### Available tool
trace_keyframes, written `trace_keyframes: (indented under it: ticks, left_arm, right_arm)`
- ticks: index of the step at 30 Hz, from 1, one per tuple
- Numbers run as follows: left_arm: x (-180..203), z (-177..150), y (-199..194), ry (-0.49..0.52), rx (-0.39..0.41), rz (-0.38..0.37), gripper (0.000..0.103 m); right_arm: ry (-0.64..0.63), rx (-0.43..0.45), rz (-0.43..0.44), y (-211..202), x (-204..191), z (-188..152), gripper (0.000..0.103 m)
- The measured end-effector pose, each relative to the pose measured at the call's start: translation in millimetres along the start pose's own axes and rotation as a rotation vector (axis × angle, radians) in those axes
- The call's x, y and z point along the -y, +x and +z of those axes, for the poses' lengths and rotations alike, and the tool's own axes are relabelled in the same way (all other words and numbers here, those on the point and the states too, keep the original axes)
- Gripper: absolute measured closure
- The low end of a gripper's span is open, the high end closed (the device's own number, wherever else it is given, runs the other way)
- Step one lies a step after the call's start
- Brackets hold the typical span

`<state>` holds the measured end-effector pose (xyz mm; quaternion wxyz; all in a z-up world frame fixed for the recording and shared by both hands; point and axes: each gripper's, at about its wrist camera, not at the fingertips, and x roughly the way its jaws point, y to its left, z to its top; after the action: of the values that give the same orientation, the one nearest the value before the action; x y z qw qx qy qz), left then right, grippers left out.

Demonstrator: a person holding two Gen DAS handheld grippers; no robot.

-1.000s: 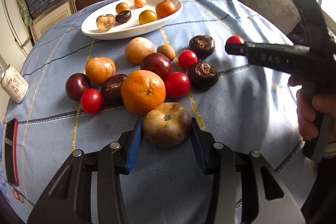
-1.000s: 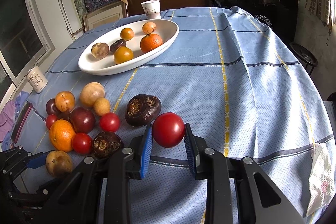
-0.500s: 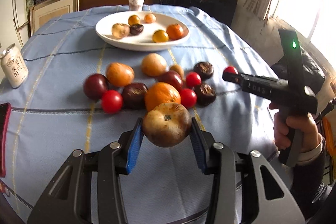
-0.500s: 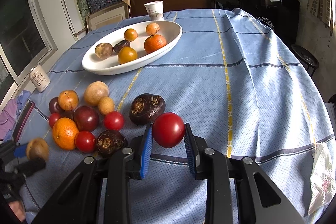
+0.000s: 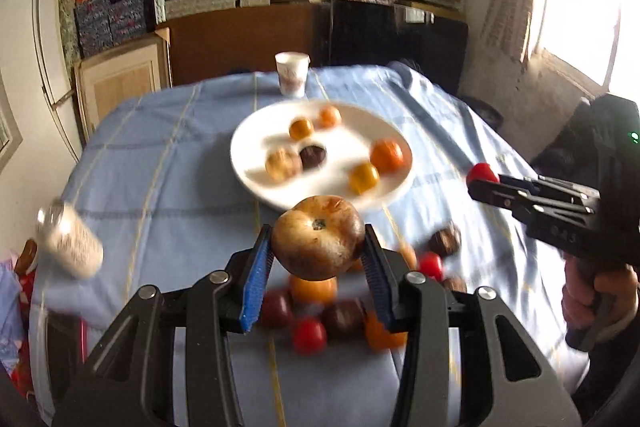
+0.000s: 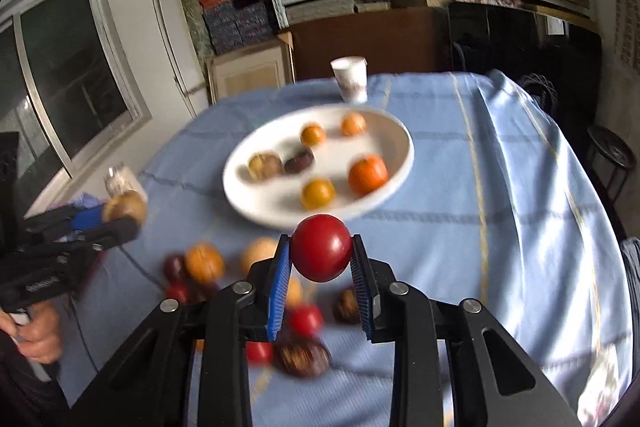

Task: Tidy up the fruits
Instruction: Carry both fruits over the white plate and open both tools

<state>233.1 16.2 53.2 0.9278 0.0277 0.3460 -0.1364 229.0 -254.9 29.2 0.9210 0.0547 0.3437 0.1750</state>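
Two tongs, one fruit in each, both held above the table

Left tongs (image 5: 319, 265) pinching a brown, mottled round fruit (image 5: 318, 237) between the blue pads (image 5: 254, 289); fruit clear of the cloth, seen in front of the near rim of the white plate (image 5: 256, 183); same fruit visible at the tong tips in the right wrist view (image 6: 123, 206).
Right tongs (image 6: 320, 277) pinching a red tomato (image 6: 322, 253); also off the table, in front of the plate's near edge (image 6: 256, 213); tomato seen from the side in the left wrist view (image 5: 482, 172).
Plate holds six fruits: large orange (image 6: 368, 174), yellow-orange one (image 6: 317, 193), two small orange ones toward the far side, a tan one (image 6: 264, 166), a dark one (image 6: 299, 160) just beside it.
Loose fruits lie on the blue cloth (image 6: 500, 187) below the tongs, blurred: red tomatoes, dark ones, orange ones; count uncertain.
Paper cup (image 6: 350, 79) stands beyond the plate; white can (image 5: 70, 243) at the left edge of the table.
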Motion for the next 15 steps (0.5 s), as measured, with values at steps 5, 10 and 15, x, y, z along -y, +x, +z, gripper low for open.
trace_keyframes:
  ticks: [5, 10, 15]
  left_arm:
    - [-10.3, 40.8, 40.9, -0.041, 0.018, -0.016, 0.060]
    - [-18.5, 53.4, 91.7, -0.067, -0.036, -0.003, 0.060]
    - [-24.2, 51.1, 128.4, -0.068, -0.084, 0.029, 0.060]
  right_arm:
    - [0.048, 0.035, 0.042, 36.7, -5.1, 41.5, 0.073]
    - [0.068, -0.007, 0.013, 83.0, -4.2, 51.6, 0.073]
    - [0.053, -0.061, -0.015, 113.0, -3.2, 48.6, 0.073]
